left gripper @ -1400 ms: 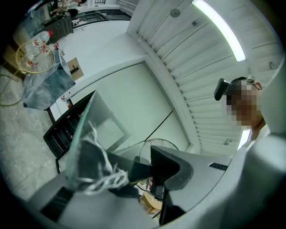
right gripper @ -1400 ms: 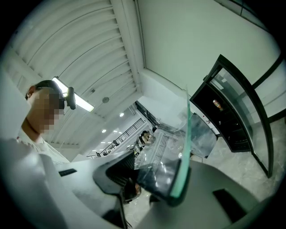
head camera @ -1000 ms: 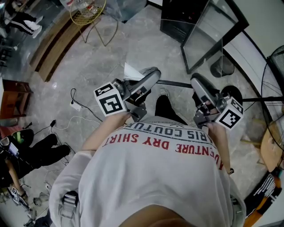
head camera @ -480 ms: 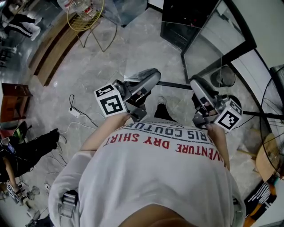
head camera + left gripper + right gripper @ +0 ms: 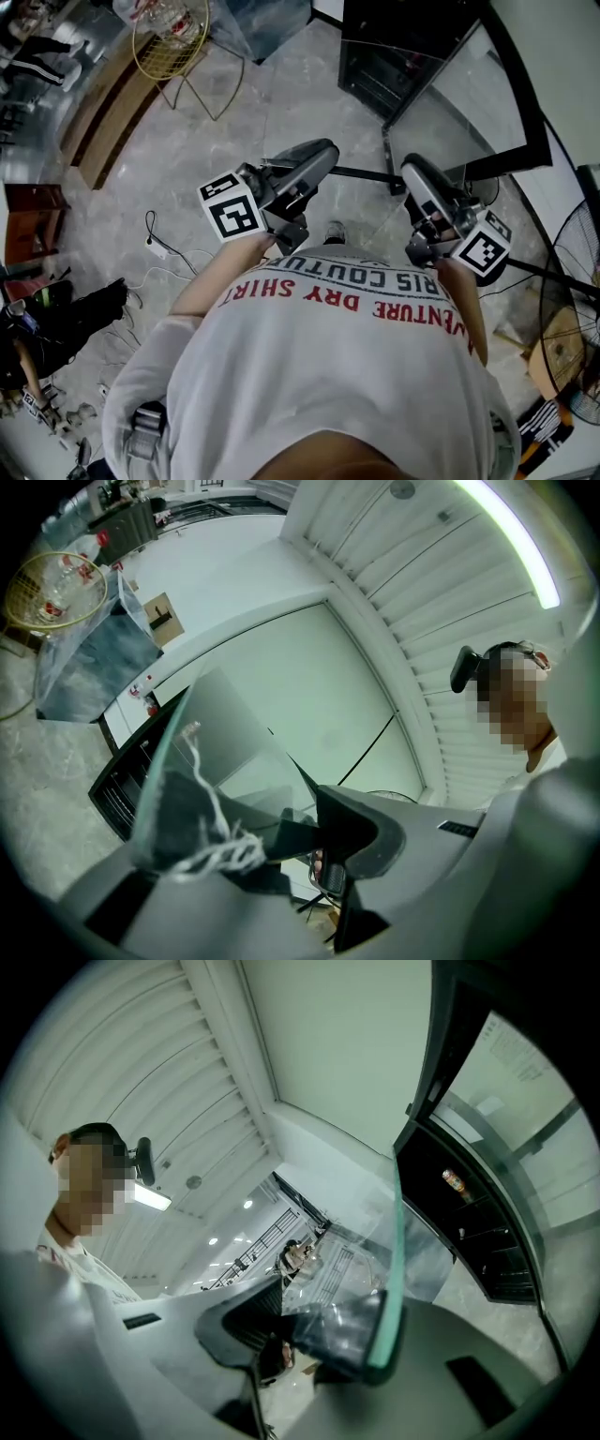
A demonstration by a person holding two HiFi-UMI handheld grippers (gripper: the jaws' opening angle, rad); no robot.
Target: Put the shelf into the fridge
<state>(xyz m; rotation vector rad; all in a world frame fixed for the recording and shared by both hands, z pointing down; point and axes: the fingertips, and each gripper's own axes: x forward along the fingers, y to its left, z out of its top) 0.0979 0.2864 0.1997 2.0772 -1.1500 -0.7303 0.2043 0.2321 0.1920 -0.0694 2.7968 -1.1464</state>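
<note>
- Head view: a person in a white shirt [image 5: 328, 375] stands on a marble floor [image 5: 234, 112] and holds a clear glass shelf [image 5: 361, 174] level in front of the body.
- The left hand-held gripper [image 5: 314, 169] grips one side edge of the shelf and the right hand-held gripper [image 5: 417, 183] grips the opposite one. The pane's dark far edge runs between their tips.
- The black fridge [image 5: 394, 56] stands ahead, at the top of the view, with its glass door [image 5: 469, 103] swung open. The shelf is outside the fridge and short of it.
- A gold wire basket [image 5: 173, 37] on legs stands at upper left, cables [image 5: 155, 230] lie on the floor at left, and a fan [image 5: 583, 244] stands at the right edge.
- Left gripper view: the left hand-held gripper [image 5: 281, 841] is clamped narrow on the edge of the shelf [image 5: 216, 752], its dark pads pressed against the glass.
- A frayed white thread [image 5: 211, 841] hangs at the pad on the left jaw. The pane rises up and to the left from the jaws, and the fridge [image 5: 117, 780] shows dark behind it at left.
- Right gripper view: the right hand-held gripper [image 5: 328, 1335] holds the shelf [image 5: 397, 1241] the same way, with the green-tinted edge of the glass standing upright between its jaws.
- The fridge [image 5: 469, 1213] fills the right side with its door [image 5: 534, 1101] open. A small container [image 5: 453, 1180] sits on a rack inside.
</note>
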